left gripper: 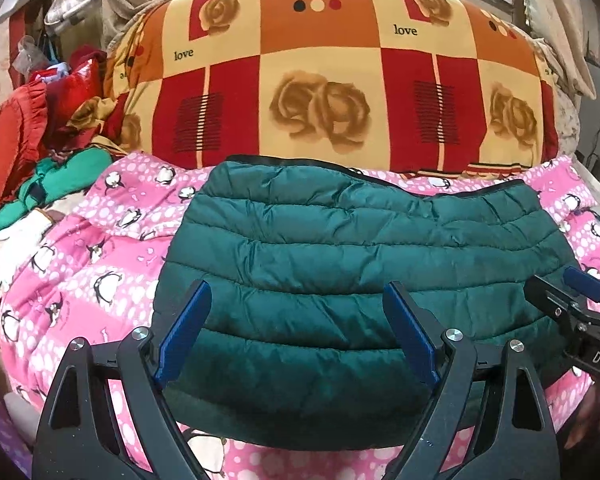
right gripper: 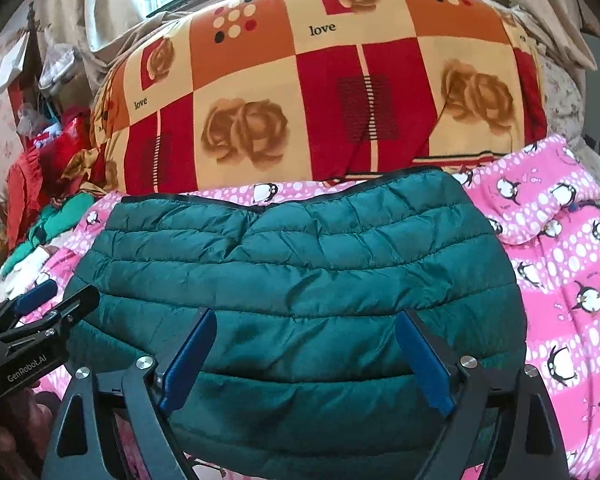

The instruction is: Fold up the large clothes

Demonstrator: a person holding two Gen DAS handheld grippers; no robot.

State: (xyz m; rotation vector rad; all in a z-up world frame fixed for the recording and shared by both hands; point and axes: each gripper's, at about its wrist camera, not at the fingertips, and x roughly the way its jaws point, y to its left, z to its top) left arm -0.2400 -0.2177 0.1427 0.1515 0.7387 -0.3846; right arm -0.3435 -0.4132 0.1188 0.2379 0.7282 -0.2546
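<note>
A dark green quilted puffer jacket [left gripper: 360,256] lies folded flat on a pink penguin-print blanket [left gripper: 80,280]; it also shows in the right wrist view [right gripper: 300,272]. My left gripper [left gripper: 298,332] is open, its blue pads spread above the jacket's near left part, holding nothing. My right gripper [right gripper: 306,360] is open above the jacket's near right part, also empty. The right gripper shows at the right edge of the left wrist view [left gripper: 576,300]. The left gripper shows at the left edge of the right wrist view [right gripper: 40,308].
A big folded quilt [left gripper: 340,72] with red, orange and cream squares and roses stands behind the jacket. A heap of red and green clothes [left gripper: 52,128] lies at the far left. The pink blanket [right gripper: 572,280] spreads to the right.
</note>
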